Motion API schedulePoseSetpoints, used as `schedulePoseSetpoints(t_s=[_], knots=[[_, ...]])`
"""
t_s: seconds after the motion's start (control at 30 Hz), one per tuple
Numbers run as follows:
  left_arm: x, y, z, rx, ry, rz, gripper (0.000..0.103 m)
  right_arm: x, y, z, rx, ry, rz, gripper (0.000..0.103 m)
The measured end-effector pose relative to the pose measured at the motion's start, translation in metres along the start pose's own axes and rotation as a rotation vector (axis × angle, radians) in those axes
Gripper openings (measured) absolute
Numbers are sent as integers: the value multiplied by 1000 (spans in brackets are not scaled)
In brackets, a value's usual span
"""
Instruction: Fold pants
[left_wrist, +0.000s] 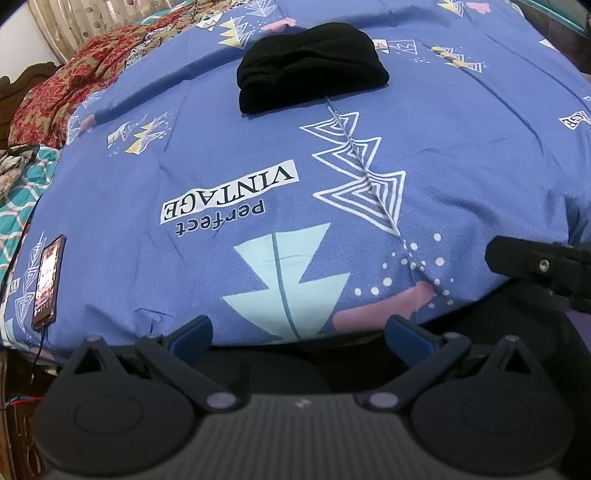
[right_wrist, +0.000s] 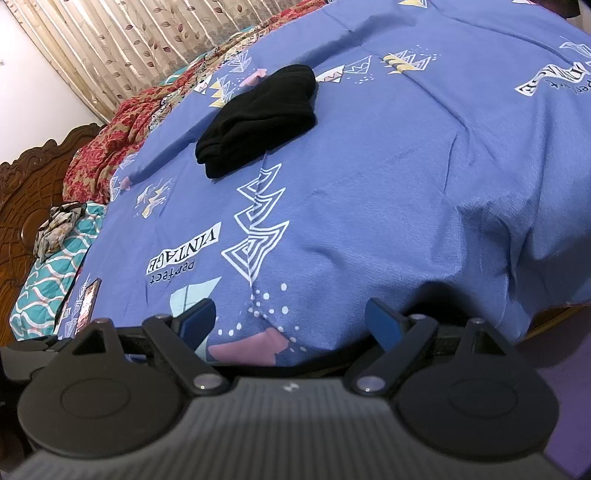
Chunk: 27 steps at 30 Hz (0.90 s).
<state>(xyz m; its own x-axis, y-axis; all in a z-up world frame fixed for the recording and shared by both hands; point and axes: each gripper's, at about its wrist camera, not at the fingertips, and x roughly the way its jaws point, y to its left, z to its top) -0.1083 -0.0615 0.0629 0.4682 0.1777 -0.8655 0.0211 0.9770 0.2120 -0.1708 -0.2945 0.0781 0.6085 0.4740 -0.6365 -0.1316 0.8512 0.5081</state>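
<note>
Bed (left_wrist: 461, 155): covered by a blue sheet printed with white triangles, pink patches and the words "perfect VINTAGE"; it fills most of both views.
Curtain (right_wrist: 122, 40): beige, pleated, with a leaf pattern, hanging behind the far side of the bed.
Headboard (right_wrist: 22, 192): dark carved wood, at the left.
Red blanket (left_wrist: 62, 92): floral, bunched along the far left edge of the bed.
Pants (left_wrist: 310, 66): black, lying as a compact folded bundle on the sheet, far from both grippers, toward the bed's far side.
Left gripper (left_wrist: 299, 332): at the near edge of the bed, jaws wide apart, holding nothing.
Right gripper (right_wrist: 291, 319): also at the near edge, jaws wide apart, empty.
Phone (left_wrist: 50, 280): screen lit, on the sheet's left edge, a cable at its near end.
</note>
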Motion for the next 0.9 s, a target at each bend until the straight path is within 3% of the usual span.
schedulePoseSetpoints(t_s=[0.9], knots=[[0, 2, 2, 2, 6, 0, 103, 0, 0, -1, 2, 0, -2, 90]])
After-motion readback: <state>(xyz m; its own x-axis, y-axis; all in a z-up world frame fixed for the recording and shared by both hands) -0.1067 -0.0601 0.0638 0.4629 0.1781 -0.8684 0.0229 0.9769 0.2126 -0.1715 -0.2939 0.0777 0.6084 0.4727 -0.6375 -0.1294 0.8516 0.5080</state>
